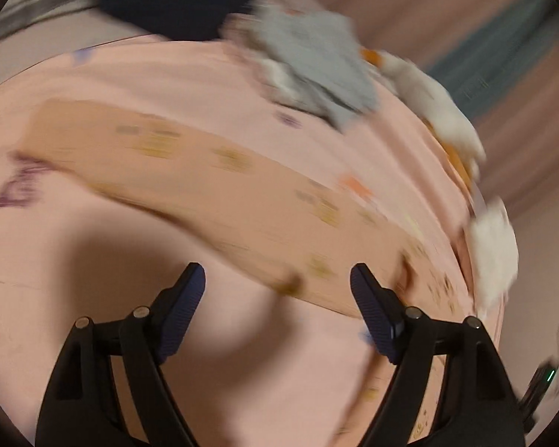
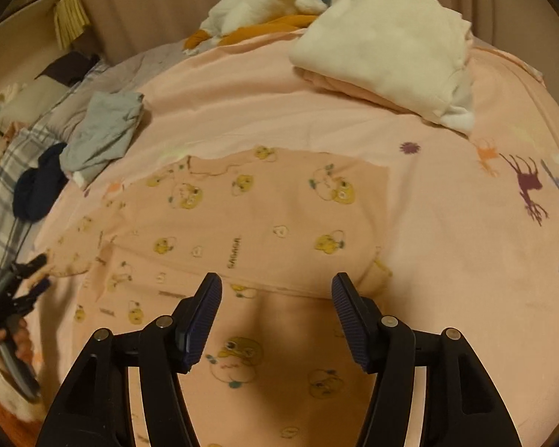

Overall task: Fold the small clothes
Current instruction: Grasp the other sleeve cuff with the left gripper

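Your right gripper [image 2: 276, 287] hangs released above the peach garment printed with yellow cartoon birds [image 2: 242, 223], its two ribbed pads spread apart with nothing pinched between them. The garment lies flat on the pink bedsheet [image 2: 447, 231], directly under and ahead of those fingers; its near edge and a folded corner sit just beside the right-hand pad, while the rest spreads away toward the middle of the bed and out to your left. Your left gripper [image 1: 277, 279] is likewise let go, its pads standing wide with only bare sheet showing in the gap. In that blurred view the same garment runs as a long peach band across the sheet just beyond the fingertips, its nearest edge passing close to the right-hand pad; whether it touches that pad you cannot tell through the blur. In the right wrist view you can see the left gripper at the far left edge, held in your hand [image 2: 3, 339], just off the garment's sleeve end. Farther back lie a grey garment [image 2: 104, 130], a dark navy item [image 2: 37, 186], a folded white stack [image 2: 387, 44] and a white and orange heap [image 2: 257, 11], all well apart from both grippers.
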Action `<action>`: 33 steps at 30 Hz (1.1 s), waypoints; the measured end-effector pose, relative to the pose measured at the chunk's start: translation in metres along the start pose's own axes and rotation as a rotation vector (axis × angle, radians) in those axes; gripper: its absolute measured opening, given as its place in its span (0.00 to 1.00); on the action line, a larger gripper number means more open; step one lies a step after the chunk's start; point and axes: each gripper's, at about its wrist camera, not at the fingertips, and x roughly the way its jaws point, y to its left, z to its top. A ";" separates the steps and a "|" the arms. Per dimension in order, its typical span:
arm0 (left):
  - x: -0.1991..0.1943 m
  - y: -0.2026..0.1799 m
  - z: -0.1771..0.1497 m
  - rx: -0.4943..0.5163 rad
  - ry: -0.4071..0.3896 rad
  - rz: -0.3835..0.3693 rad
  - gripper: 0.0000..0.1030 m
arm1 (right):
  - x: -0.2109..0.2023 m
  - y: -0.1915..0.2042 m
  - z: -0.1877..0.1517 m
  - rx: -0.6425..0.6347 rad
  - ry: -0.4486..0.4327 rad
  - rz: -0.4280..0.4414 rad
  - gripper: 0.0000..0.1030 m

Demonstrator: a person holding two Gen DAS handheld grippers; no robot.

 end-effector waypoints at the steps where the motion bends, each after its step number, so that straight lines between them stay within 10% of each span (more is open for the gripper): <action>1: -0.006 0.020 0.007 -0.039 -0.007 0.018 0.77 | 0.001 -0.007 -0.001 0.023 0.006 0.017 0.60; 12: -0.026 0.118 0.057 -0.344 -0.146 0.023 0.69 | 0.012 -0.084 -0.011 0.239 0.044 -0.102 0.60; 17: -0.018 0.108 0.063 -0.268 -0.156 0.172 0.15 | 0.019 -0.107 -0.016 0.314 0.052 -0.057 0.60; 26: -0.025 0.079 0.063 -0.101 -0.183 0.266 0.10 | 0.014 -0.119 -0.016 0.369 0.027 0.034 0.60; 33: -0.034 0.006 0.069 0.032 -0.202 0.167 0.10 | 0.011 -0.135 -0.016 0.444 0.041 0.128 0.60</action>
